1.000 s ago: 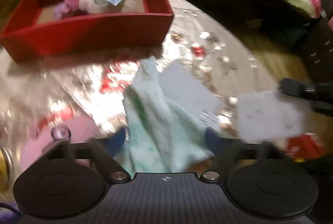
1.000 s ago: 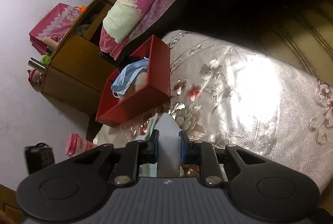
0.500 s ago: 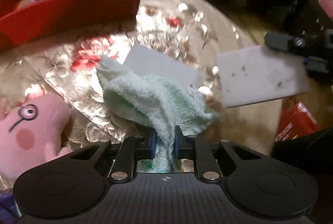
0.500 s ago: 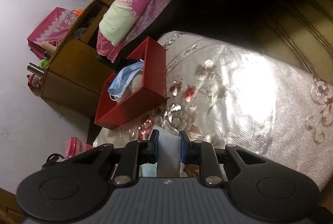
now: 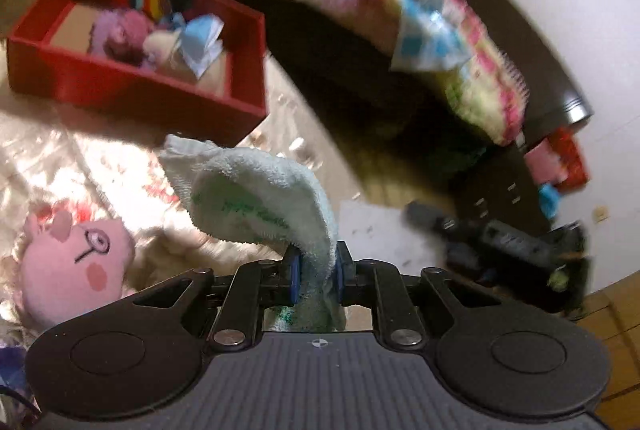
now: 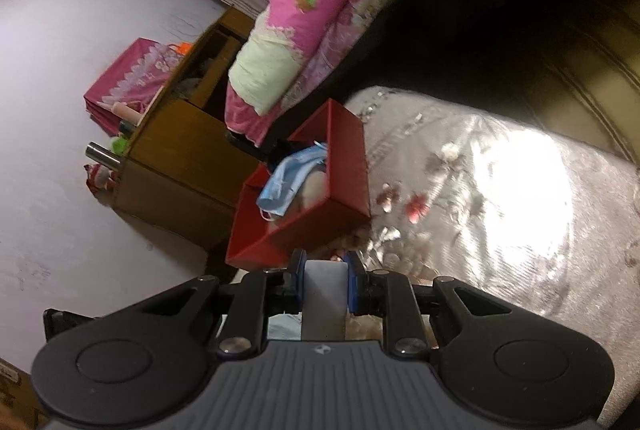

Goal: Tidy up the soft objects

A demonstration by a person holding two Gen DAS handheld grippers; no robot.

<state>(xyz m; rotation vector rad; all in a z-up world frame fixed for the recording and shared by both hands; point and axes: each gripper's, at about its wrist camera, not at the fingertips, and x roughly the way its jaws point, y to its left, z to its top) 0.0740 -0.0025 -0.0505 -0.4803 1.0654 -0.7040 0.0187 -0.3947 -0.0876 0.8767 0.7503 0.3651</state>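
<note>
Shiny floral bedspread (image 6: pixel 500 214), red box (image 5: pixel 120 86) already holding soft toys.
Left gripper (image 5: pixel 316 270) pinches the pale green towel (image 5: pixel 256 198) above the spread; right gripper (image 6: pixel 326 280) clamps a white sponge (image 6: pixel 325 294).

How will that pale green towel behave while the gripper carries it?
Probably floppy: the pale green towel already droops in a curl from the left gripper. Its terry looks grippy, so slipping seems unlikely. It likely weighs little, hanging from one small pinch.
</note>
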